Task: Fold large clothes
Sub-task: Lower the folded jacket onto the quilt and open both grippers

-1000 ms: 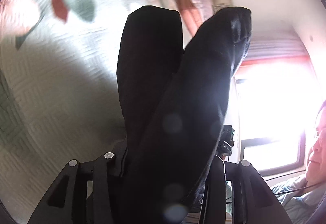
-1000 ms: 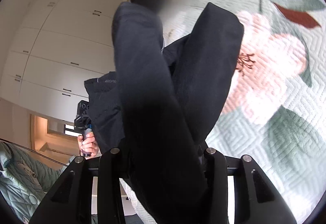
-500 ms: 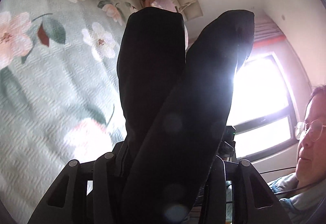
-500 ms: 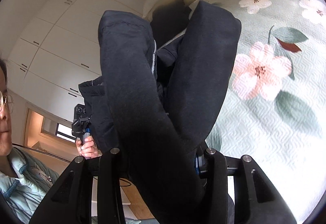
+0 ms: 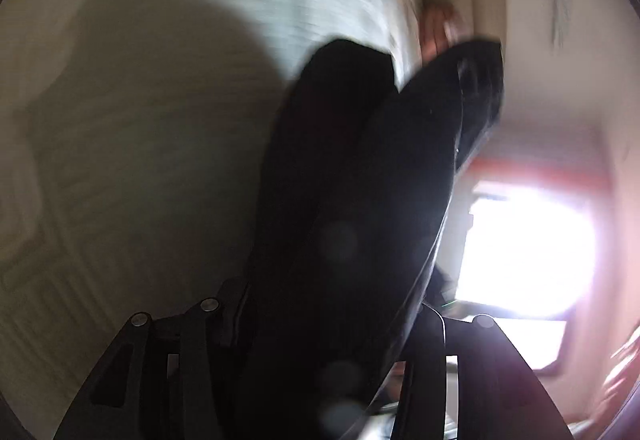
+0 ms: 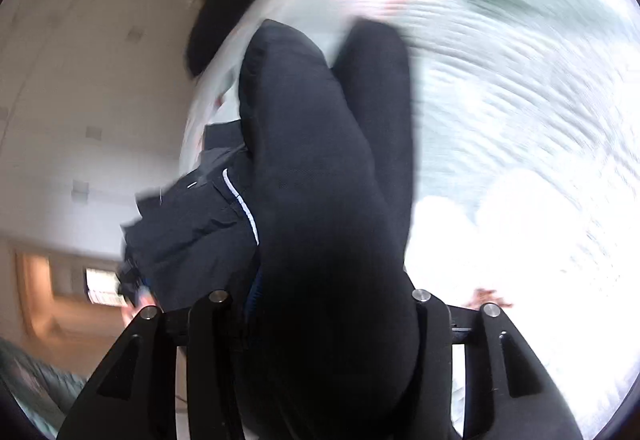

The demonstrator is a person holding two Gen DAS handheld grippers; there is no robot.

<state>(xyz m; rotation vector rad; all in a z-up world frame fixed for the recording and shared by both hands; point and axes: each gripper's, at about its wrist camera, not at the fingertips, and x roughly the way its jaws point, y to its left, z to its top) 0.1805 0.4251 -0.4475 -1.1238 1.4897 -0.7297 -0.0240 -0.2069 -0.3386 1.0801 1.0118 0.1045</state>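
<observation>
Two grippers carry one dark garment (image 6: 192, 232) over the bedspread (image 6: 520, 128), so treat it as a soft, limp load that will sag and swing wherever you do not support it. It looks light, with a smooth woven shell that may slip, so take hold at a seam or hem, not on loose cloth. Both views are blurred. In the right wrist view, the right gripper (image 6: 328, 52) has black cloth filling the gap between its fingers; the jaws have just been opening slightly, about halfway apart, cloth clamped between them. In the left wrist view, the left gripper (image 5: 396, 68) reads likewise. The garment is black to navy, with a thin white stripe at centre left of the right view.
</observation>
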